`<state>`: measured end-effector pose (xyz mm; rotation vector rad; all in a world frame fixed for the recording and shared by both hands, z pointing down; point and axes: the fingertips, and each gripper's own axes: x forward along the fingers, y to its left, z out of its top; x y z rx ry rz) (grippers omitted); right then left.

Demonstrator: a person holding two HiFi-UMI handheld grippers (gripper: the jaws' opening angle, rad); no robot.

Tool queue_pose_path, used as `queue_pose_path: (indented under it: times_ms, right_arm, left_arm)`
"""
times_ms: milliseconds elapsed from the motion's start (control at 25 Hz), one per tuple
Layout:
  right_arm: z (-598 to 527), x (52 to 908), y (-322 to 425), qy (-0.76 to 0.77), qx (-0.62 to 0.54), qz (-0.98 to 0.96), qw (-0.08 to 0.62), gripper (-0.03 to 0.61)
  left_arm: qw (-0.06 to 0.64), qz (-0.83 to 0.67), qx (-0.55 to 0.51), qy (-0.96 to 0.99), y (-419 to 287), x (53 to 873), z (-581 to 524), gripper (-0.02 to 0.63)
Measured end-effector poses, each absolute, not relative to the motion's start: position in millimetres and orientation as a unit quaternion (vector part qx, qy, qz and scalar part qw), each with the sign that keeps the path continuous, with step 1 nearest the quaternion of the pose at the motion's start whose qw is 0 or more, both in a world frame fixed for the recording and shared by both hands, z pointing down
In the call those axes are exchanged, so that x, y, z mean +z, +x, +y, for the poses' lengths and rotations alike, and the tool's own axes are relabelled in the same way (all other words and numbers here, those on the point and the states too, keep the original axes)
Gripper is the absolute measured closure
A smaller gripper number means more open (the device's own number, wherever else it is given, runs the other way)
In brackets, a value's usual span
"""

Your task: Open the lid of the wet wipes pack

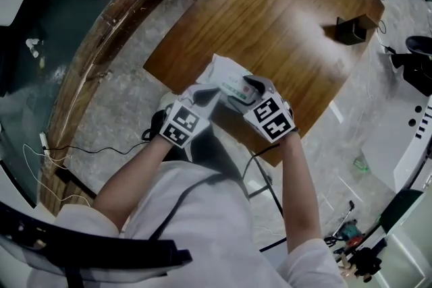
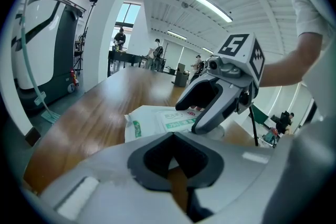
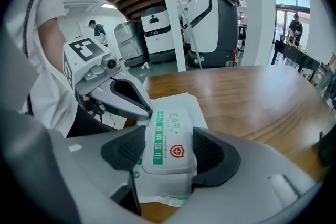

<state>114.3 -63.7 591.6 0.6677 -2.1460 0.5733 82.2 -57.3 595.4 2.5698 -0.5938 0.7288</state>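
Right tool (image 3: 169, 151) tight on wipes lid (image 3: 168, 136)

Wipes pack (image 1: 227, 79), black box (image 1: 352, 30) on table (image 1: 270, 7)

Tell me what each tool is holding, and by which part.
The right tool clamps the wet wipes pack by the sides of its lid. The left tool, jaws together, holds nothing visible.

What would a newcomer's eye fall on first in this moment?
Two grippers with marker cubes meet over a white wet wipes pack at the near edge of the wooden table. The right gripper has its jaws against both sides of the pack's lid. The left gripper brings its closed tip to the pack just beside that lid.
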Motion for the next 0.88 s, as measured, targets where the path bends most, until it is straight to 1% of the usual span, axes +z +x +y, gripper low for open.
queue_pose_path:
  times_ms: [400,600,880]
  right_arm:
    - [-65,591,118,0.224,0.295,-0.847,0.382,0.289]
    - [-64,590,118,0.232,0.269,-0.850,0.390,0.286]
    - [-69,569,119,0.260,0.226,-0.862,0.372,0.287]
  left_arm:
    - [0.209,-0.212,0.261,0.918,83,598,-58,0.611]
    - [0.220,-0.218,0.256,0.916,83,596,-57,0.610]
    - [0.219,-0.226,0.260,0.913,78,594,-57,0.611]
